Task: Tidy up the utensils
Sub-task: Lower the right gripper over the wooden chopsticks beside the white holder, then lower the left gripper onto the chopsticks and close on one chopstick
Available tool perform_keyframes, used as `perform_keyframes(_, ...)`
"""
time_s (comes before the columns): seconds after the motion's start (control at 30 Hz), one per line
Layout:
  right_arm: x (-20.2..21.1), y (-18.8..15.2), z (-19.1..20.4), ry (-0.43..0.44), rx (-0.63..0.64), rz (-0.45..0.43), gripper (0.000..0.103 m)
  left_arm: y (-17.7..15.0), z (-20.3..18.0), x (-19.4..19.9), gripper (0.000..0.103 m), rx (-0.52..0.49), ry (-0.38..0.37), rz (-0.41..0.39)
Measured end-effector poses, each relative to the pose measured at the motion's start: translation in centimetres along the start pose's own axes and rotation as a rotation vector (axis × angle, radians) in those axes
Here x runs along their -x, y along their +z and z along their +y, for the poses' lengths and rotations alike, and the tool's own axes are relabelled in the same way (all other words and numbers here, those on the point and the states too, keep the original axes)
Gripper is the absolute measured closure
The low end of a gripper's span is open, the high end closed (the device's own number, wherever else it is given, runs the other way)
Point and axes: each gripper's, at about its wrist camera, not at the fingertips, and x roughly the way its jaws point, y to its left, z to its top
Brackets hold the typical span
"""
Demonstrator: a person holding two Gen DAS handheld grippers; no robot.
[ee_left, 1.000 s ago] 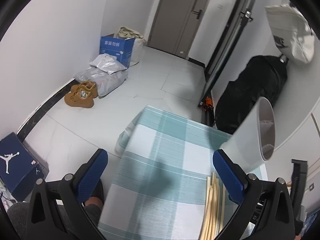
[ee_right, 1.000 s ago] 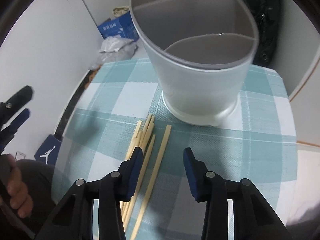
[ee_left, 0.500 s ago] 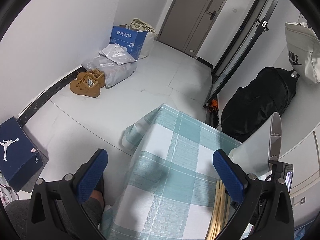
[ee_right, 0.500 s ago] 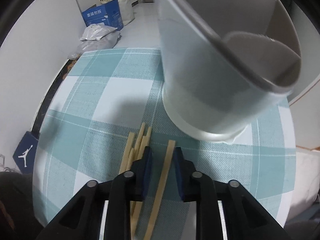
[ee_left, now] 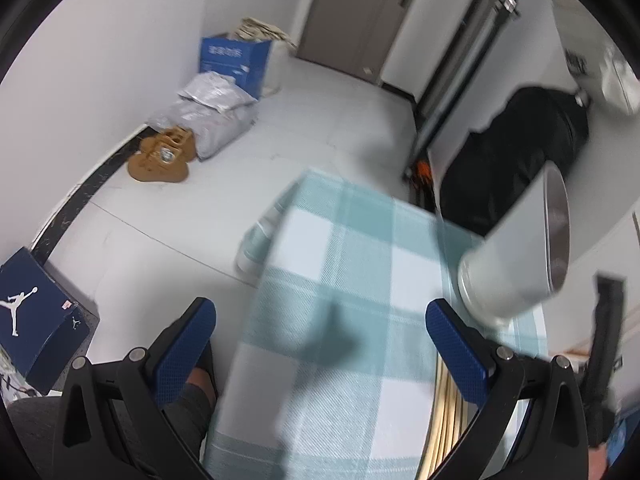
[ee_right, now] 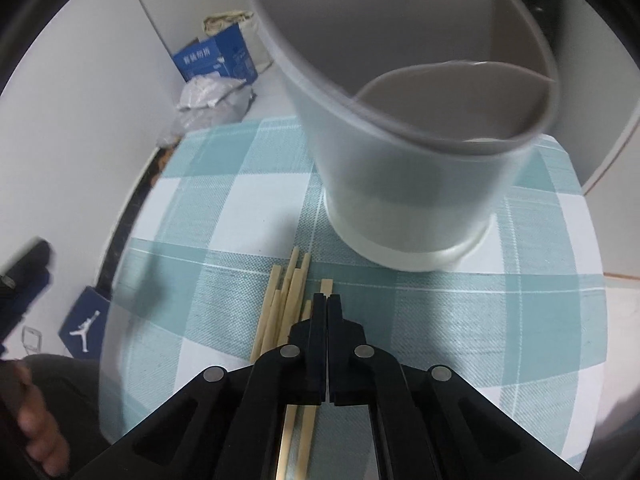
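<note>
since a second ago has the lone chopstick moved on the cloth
No. The lone chopstick has the same gap from the bundle; the right hand-held gripper has just been closing on it.

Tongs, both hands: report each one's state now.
Left tongs: open, nothing between the pads.
Right tongs: just closed, shut on a single chopstick set apart from the pile.

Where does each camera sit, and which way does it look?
Left wrist: on the left hand-held gripper, open, looking down over the checked tablecloth to the floor and door; a knee shows below.
Right wrist: on the right hand-held gripper, whose jaws have just closed on a chopstick, looking steeply down at the divided holder; a hand shows at the left edge.
Shared: tablecloth, holder, chopsticks, blue carton.
</note>
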Motion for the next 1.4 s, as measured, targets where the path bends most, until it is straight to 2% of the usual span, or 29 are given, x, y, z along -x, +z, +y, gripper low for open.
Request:
perform_keyframes(0.17,2.3,-0.6,-1.8,0.066,-0.049,-0.063,0.103,-1.8,-2.3,-0.8,0.001,-0.107,-0.026,0.092)
perform_keyframes(0.33,1.9,-1.0,-2.1,0.116,-0.009,-0.019,0.1,-3.5,-4.1,-0.9,0.001,-0.183,-0.065,0.18)
perform_keyframes(0.43,1.7,-0.9,-2.0,0.181,-0.004,-0.03,0.099,-4.8,-5.6,-1.2,0.001,-0.252,-0.044,0.222)
perform_keyframes(0.47,1.8,-0.9,-2.2,0.194,-0.001,-0.037,0.092,-5.1,-6.0,-1.3,0.001,-0.274,-0.036,0.229)
perform_keyframes(0.5,2.0,-1.2,-2.3,0.2,0.005,-0.053,0.076,-5.4,-6.4,-1.4,0.001,-0.295,-0.024,0.236)
perform_keyframes(0.57,2.7,-1.6,-2.7,0.214,0.013,-0.081,0.062,-5.8,-6.9,-1.6,0.001,-0.325,0.016,0.239)
perform_keyframes(0.6,3.1,-1.8,-3.1,0.221,0.017,-0.092,0.061,-5.9,-7.0,-1.8,0.001,-0.337,0.037,0.247)
perform_keyframes(0.77,4.1,-2.3,-4.3,0.255,0.012,-0.118,0.058,-6.8,-6.8,-3.0,0.001,-0.351,0.121,0.304)
perform_keyframes(0.9,4.7,-2.5,-5.4,0.261,0.016,-0.149,0.054,-6.6,-6.5,-3.2,0.001,-0.336,0.14,0.312)
perform_keyframes(1.07,4.5,-2.1,-6.3,0.29,-0.037,-0.168,0.049,-5.9,-7.0,-3.9,0.001,-0.335,0.163,0.316)
perform_keyframes(1.13,4.3,-1.9,-6.6,0.298,-0.051,-0.168,0.049,-5.7,-7.1,-4.2,0.006,-0.327,0.166,0.319)
perform_keyframes(1.17,4.4,-1.9,-6.7,0.3,-0.054,-0.168,0.049,-5.6,-7.1,-4.4,0.014,-0.324,0.172,0.324)
perform_keyframes(1.4,4.1,-1.4,-7.1,0.319,-0.074,-0.161,0.049,-4.7,-7.4,-5.3,0.014,-0.329,0.17,0.327)
